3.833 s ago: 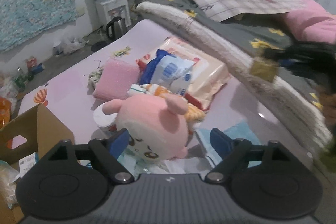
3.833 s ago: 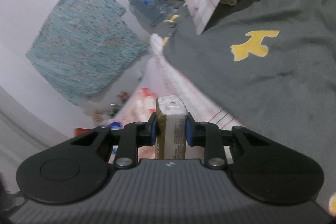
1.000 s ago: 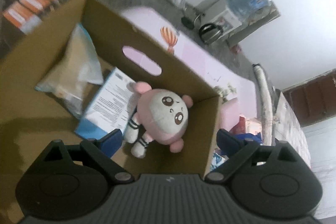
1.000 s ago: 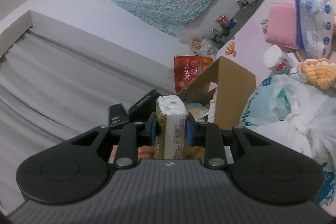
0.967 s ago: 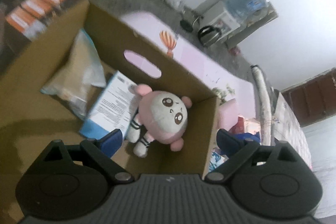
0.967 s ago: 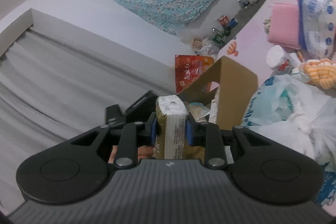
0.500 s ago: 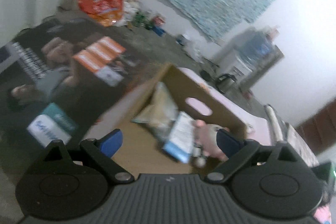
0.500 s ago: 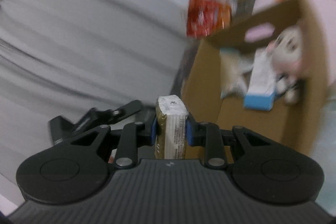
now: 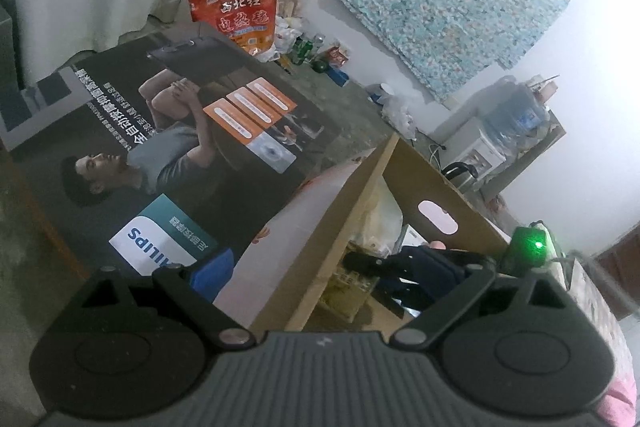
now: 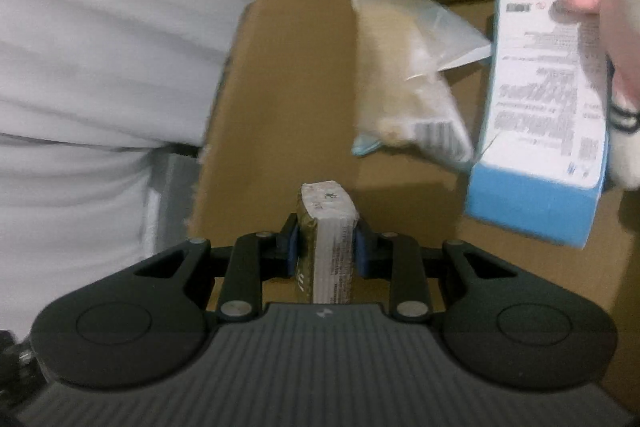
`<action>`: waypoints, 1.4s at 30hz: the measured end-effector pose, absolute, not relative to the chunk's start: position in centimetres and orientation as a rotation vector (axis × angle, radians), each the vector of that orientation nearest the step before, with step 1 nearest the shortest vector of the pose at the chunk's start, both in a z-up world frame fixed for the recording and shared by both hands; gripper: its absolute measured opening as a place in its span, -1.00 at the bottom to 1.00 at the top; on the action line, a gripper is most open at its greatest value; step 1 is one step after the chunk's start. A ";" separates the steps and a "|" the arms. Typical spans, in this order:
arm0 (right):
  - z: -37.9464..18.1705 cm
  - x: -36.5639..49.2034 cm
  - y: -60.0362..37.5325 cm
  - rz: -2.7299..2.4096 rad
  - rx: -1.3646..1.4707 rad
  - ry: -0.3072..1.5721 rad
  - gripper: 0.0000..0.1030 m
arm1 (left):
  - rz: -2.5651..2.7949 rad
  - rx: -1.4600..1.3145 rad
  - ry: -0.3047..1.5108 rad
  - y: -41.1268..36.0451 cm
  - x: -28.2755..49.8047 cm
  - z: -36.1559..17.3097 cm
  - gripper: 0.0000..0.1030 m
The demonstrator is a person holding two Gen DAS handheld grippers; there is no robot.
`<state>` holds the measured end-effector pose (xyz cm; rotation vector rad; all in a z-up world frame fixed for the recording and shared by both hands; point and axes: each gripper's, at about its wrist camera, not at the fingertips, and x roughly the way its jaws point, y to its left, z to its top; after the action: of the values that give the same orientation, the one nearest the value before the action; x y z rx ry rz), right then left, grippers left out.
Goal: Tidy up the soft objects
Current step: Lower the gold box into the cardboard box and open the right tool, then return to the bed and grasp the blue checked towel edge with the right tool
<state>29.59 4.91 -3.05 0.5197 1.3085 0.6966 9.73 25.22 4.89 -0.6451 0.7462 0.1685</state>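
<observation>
The largest thing is the one cardboard box [image 10: 304, 75], open at the top, with an oval handle hole in its far wall. In the left wrist view it stands on a pale pink bed [image 9: 296, 203], to the right of a big printed carton [image 9: 192, 147] that lies on the floor.

Inside the box I count three things. One blue and white pack [image 10: 540, 131] lies at the right. One plush toy [image 10: 620, 39], pink and white, rests against its right edge, mostly cut by the frame. One clear bag [image 10: 404, 67] with beige filling lies to the left of the pack, touching it.

The smallest thing is one small wrapped pack [image 10: 326, 239], olive and white. The right tongs [image 10: 325, 247] grip it by its two flat sides, and it stands upright between the pads, over the near left part of the box floor, which is free. It seems light and a little springy, with a smooth film wrapper that could slip, so the hold on the flat sides looks correct to me. Dropped, it should not break.

The left tongs [image 9: 332, 267] are open wide and hold nothing; they hang at the near left side of the box.
</observation>
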 end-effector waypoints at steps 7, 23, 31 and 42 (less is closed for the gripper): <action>-3.9 30.5 4.3 0.660 0.505 1.303 -0.24 | 0.135 -0.608 0.742 24.4 9.7 4.7 0.88; 2.0 28.8 -0.3 0.709 0.586 1.156 0.03 | 0.126 -0.532 0.727 21.7 8.3 6.8 0.88; 8.3 22.7 -8.3 0.834 0.698 0.971 0.06 | -0.001 -0.423 0.713 17.2 7.7 9.0 0.92; 5.8 7.8 -26.3 0.656 0.843 0.753 0.25 | -0.276 -0.225 0.741 6.4 8.4 8.8 0.92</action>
<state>7.85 -26.29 5.82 0.8433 0.7531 0.6562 8.38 6.43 8.82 -0.2251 0.7414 -0.2761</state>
